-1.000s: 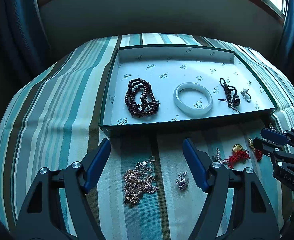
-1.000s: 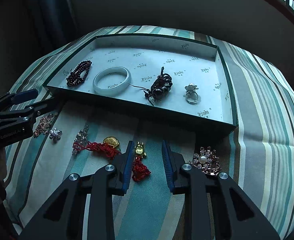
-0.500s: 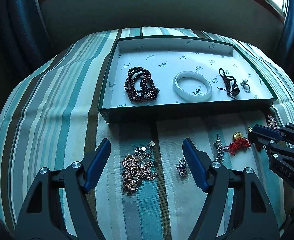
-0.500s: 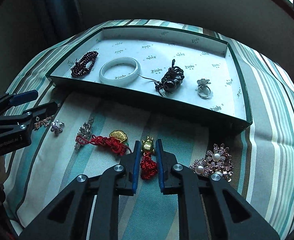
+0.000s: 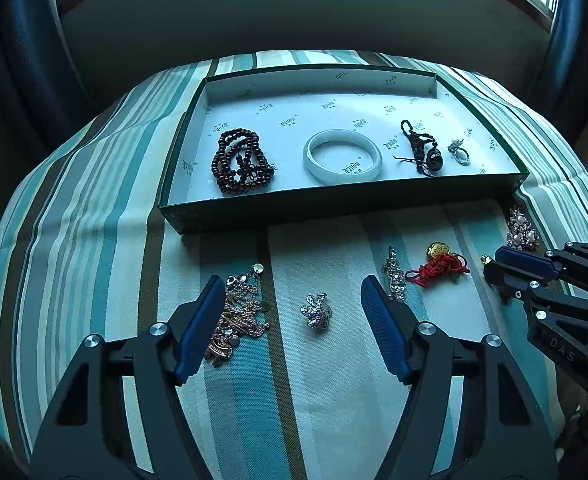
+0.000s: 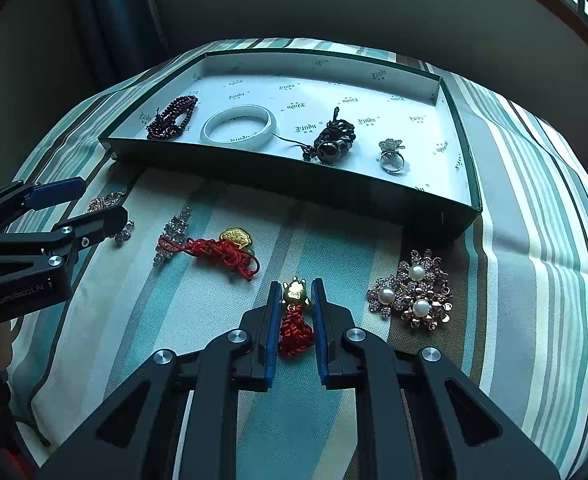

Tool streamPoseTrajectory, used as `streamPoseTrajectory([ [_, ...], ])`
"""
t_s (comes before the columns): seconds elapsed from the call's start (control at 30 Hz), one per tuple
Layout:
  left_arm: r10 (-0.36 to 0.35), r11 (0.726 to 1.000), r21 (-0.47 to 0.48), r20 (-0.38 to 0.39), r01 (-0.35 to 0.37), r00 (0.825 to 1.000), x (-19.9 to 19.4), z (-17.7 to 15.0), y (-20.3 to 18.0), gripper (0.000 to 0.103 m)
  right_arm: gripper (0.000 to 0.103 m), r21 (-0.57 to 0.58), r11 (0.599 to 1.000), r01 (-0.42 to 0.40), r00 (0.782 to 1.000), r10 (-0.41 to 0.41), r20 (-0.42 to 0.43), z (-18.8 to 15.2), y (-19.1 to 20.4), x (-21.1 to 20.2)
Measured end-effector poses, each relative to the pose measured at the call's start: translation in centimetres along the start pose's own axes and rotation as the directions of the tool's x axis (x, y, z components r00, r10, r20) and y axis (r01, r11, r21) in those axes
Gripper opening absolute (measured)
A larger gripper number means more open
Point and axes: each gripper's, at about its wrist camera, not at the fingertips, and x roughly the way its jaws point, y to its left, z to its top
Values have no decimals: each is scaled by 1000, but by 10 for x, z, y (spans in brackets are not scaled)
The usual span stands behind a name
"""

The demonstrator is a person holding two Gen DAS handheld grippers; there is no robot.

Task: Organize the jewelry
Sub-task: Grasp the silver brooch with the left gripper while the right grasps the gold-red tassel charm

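Note:
My right gripper is shut on a gold charm with a red knotted tassel, held just above the striped cloth. My left gripper is open, low over the cloth, with a small silver brooch between its fingers and a rose-gold chain pile by the left finger. The green box lid with white lining holds dark red beads, a white bangle, a dark cord pendant and a ring.
On the cloth in front of the box lie a gold charm on red cord, a rhinestone strip and a pearl flower brooch. A dark wall and curtains stand behind the table.
My right gripper has closed on the gold charm with the red tassel. The left gripper has drawn back a little from the box and stays open.

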Motion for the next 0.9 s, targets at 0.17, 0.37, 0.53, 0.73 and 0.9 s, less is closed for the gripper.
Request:
streamPoseTrajectory([
  [0.17,-14,1000,10,-32,15,999,6,-5,-8,61,15,22,1000,-9,1000,9,2,-5,-4,-1],
  [0.37,-25,1000,2,-61,25,998,13,-9,-9,47,15,29,999,-21,1000,21,5,-5,-4,0],
  [0.53,-31,999,-11,-67,30,997,16,-8,-6,39,15,31,999,-24,1000,23,6,-4,-5,0],
  [0.73,-40,999,14,-63,41,997,15,-8,-9,20,15,29,999,-21,1000,21,6,-4,-4,0],
  [0.9,-41,999,31,-59,43,997,14,-9,-12,17,15,30,999,-21,1000,21,6,-4,-4,0],
])
